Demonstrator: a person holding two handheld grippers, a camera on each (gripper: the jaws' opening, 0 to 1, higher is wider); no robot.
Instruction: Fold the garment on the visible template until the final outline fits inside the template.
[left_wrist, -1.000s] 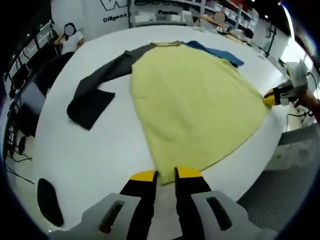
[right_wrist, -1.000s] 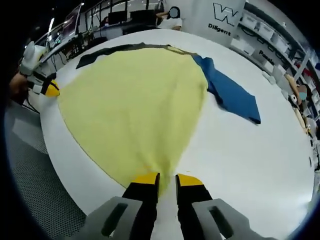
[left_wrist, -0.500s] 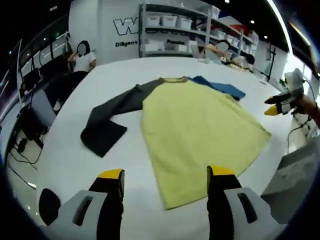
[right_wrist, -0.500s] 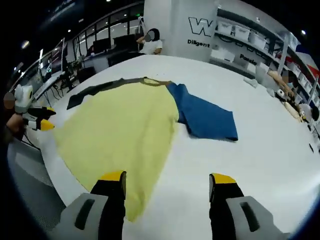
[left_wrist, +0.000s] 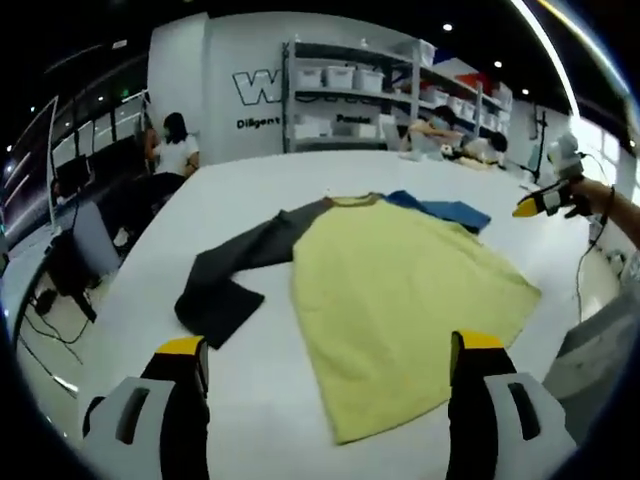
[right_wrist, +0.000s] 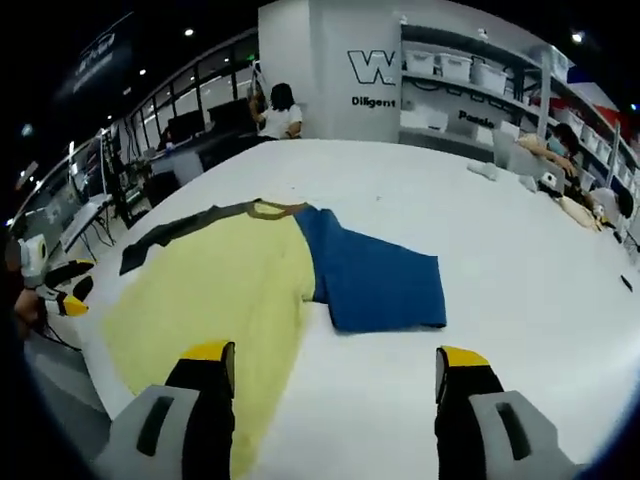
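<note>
Two grippers, left (left_wrist: 325, 350) and right (right_wrist: 335, 358), spread wide, holding nothing. Yellow garment (left_wrist: 400, 290) flat on white table (left_wrist: 130, 330), dark sleeve (left_wrist: 235, 275) and blue sleeve (right_wrist: 375, 280) outstretched. Probably soft, light, floppy; best pinched at hem corners or sleeve ends.

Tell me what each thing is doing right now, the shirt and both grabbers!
Shirt: lying flat on the white table, not folded yet, nothing holding it.
Gray sleeve: bent back on itself.
Blue sleeve: spread flat.
Left gripper: jaws wide open, empty.
Right gripper: jaws wide open, empty.
</note>
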